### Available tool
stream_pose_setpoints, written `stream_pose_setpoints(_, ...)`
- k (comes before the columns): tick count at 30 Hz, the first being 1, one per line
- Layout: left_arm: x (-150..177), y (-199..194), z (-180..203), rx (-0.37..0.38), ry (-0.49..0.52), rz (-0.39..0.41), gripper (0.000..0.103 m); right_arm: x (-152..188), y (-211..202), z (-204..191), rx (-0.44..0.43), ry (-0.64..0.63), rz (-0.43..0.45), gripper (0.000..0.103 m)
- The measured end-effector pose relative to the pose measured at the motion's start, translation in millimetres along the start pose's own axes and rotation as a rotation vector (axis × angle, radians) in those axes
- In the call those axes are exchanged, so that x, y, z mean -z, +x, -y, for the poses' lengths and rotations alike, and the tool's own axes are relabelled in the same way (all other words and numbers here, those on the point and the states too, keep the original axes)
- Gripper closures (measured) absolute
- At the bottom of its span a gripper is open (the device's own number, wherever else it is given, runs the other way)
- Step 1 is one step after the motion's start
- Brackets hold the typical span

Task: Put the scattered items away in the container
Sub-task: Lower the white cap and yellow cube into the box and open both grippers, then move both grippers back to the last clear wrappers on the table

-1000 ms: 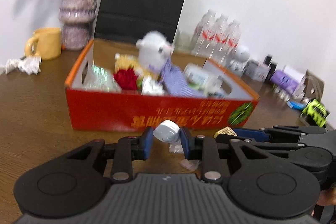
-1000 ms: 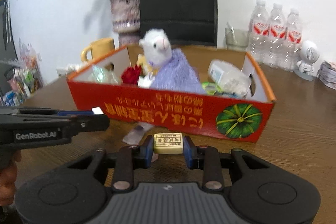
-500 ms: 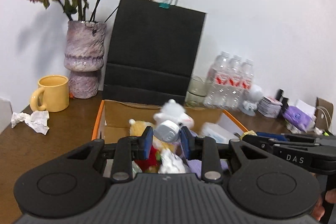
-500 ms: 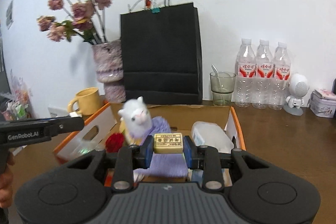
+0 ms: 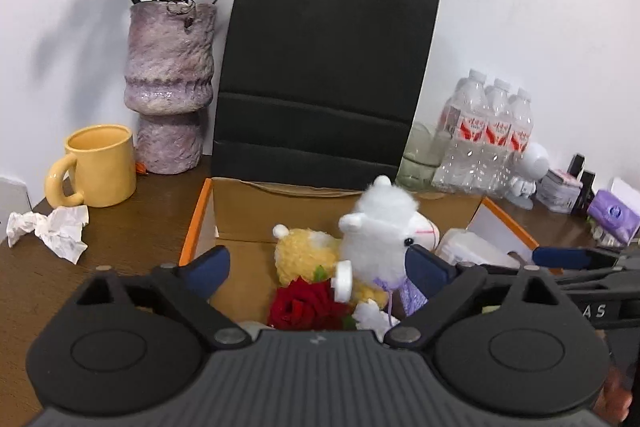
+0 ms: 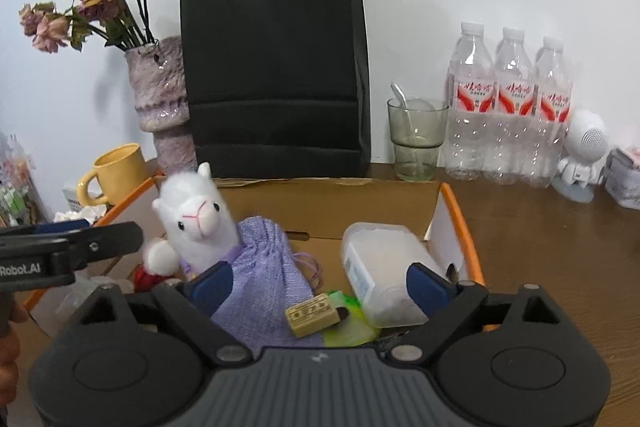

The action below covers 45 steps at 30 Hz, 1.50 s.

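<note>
Both tongs over the open box (image 6: pixel 456 211), which sits on the brown desk (image 6: pixel 552 251).

Left tongs (image 5: pixel 318 265): jaws wide and opening. A small white cap (image 5: pixel 343 281) is between them, touching neither blue pad, blurred, above the red rose (image 5: pixel 304 307) and the yellow plush (image 5: pixel 306 255) inside the box. Not gripped.

Right tongs (image 6: pixel 320 281): jaws wide and opening. A tan block (image 6: pixel 310 317) with printed label lies tilted between the pads, touching neither. It is over the lilac pouch (image 6: pixel 264 267) and just beside a green disc (image 6: pixel 352 331); whether it rests on them, cannot tell.

Box contents seen from the right wrist: white alpaca (image 6: pixel 196 223) upright at the left, pouch against it, clear plastic tub (image 6: pixel 380 267) at the right wall. Box edge is orange.

Left tongs' arm shows at the left edge of the right wrist view, a hand (image 6: pixel 8 347) below it.

Behind the box: black bag (image 6: pixel 276 75) against the wall, vase (image 6: pixel 160 99) with dried roses left of it, yellow mug (image 5: pixel 100 167), crumpled tissue (image 5: pixel 52 227) near the mug. Right of the bag: glass (image 6: pixel 416 139) with a spoon, three bottles (image 6: pixel 508 107), white figurine (image 6: pixel 580 155).
</note>
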<state>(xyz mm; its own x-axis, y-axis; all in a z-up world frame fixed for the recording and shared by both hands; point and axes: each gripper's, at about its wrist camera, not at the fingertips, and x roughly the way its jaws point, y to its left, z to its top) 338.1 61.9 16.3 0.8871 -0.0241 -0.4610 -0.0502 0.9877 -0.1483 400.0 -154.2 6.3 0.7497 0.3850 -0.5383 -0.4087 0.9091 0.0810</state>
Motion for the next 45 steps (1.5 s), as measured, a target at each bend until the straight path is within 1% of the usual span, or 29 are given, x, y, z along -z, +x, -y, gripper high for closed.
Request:
stream_pose_setpoints(5,-0.5,-0.4,3.2,-0.021,0.015,-0.003,0.0,-0.1,0.3,-1.3,0.001,-0.001,-0.014,0.006)
stream_pose_setpoints(20,-0.7,-0.4,3.9,-0.029,0.018,-0.013,0.0,1.3,-3.2,-6.5,0.016,-0.028,-0.008,0.005)
stream_pose_setpoints(24,2.5,-8.8,4.8,-0.027,0.005,-0.016,0.0,5.4,-13.3,-8.0,0.035,-0.031,0.003,0.005)
stream_pose_setpoints(27,6.4,-22.8,5.5,-0.026,-0.008,-0.005,0.0,11.4,-29.9,-11.3,0.037,-0.036,0.028,0.005)
stream_pose_setpoints(31,15.8,-46.3,5.3,-0.025,-0.025,0.002,0.0,27.2,-55.4,-19.0,0.03,-0.048,0.039,0.005)
stream_pose_setpoints(35,29.7,-68.1,0.9,-0.041,-0.041,-0.01,0.0,49.9,-77.2,-31.8,0.007,-0.089,0.023,0.005)
stream_pose_setpoints(37,40.5,-78.8,-4.3,-0.047,-0.069,-0.006,0.0,61.6,-84.2,-39.4,-0.005,-0.113,0.01,0.005)
stream_pose_setpoints(39,51.4,-85.2,-9.1,-0.044,-0.089,-0.026,0.0,75.4,-87.1,-46.4,-0.027,-0.122,-0.012,0.005)
stream_pose_setpoints(42,65.0,-91.8,-13.3,-0.049,-0.103,-0.04,0.0,94.6,-81.4,-57.6,-0.056,-0.148,-0.069,0.005)
stream_pose_setpoints(45,76.8,-94.2,-14.6,-0.023,-0.11,-0.064,0.0,108.6,-74.0,-69.8,-0.067,-0.191,-0.107,0.008)
